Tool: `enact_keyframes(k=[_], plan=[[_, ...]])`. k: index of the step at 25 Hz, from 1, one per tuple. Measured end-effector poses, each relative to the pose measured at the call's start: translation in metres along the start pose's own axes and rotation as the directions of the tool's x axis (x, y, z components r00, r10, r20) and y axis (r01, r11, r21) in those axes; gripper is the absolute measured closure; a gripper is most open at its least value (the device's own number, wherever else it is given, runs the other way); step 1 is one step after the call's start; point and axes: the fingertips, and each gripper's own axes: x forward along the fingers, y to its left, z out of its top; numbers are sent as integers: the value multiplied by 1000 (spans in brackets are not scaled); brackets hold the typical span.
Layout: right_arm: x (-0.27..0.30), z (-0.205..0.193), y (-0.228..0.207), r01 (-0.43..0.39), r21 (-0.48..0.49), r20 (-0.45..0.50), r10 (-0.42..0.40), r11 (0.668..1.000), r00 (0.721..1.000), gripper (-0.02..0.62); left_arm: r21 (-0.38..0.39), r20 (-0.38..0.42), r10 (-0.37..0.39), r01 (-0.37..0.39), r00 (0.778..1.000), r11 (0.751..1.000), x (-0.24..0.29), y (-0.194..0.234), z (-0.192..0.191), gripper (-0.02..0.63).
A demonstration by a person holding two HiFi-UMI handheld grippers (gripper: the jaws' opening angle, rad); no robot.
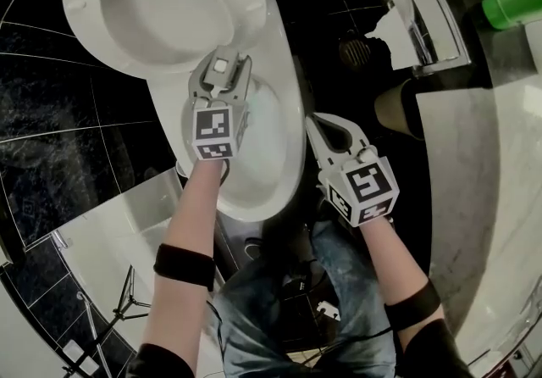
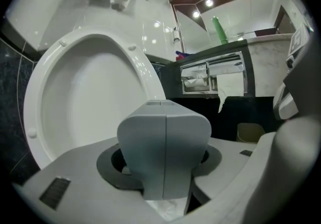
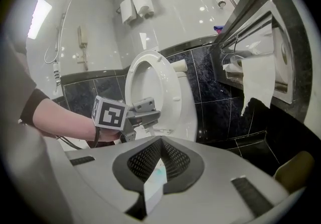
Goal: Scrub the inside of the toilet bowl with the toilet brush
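Observation:
The white toilet bowl (image 1: 284,126) lies below me, with its seat and lid (image 1: 161,3) raised behind it. My left gripper (image 1: 222,64) hangs over the bowl's back part, with its jaws shut on a grey block split by a centre seam (image 2: 165,147), seemingly the toilet brush's handle. The brush head is hidden. From the right gripper view the left gripper (image 3: 143,110) shows in front of the raised seat (image 3: 150,82). My right gripper (image 1: 320,119) stays to the right of the bowl, off its rim. Its jaws (image 3: 160,142) meet in a point, with nothing clearly held.
A paper holder with a torn sheet hanging (image 1: 398,29) is fixed to the dark cabinet on the right. A green bottle (image 1: 512,3) stands on the pale counter (image 1: 500,181). A tan bin (image 1: 389,109) and a floor drain (image 1: 354,50) sit beside the toilet. My jeans-clad legs (image 1: 339,283) fill the foreground.

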Motion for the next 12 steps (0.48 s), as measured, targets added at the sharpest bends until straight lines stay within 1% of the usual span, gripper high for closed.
enact_keyframes(k=[2,5,8,10,12], plan=[[3,-1,5,-4,-8,-1,4,1000,1000,589,18,3,19,-19,1000,1000,-5,11,0,362],[8,0,11,-11,-27,7,11,1000,1000,589,42,-12,52,-52,999,998,-17,35,-10,362],[12,3,22,-23,-21,-6,23,1000,1000,589,72,-30,60,-58,998,996,-37,53,-18,362],[16,2,29,-30,-26,-5,30,999,1000,589,71,-49,69,-66,996,995,-55,65,-29,362],[20,1,39,-41,-29,-9,41,999,999,589,53,-72,86,-82,994,995,-74,77,-44,360]])
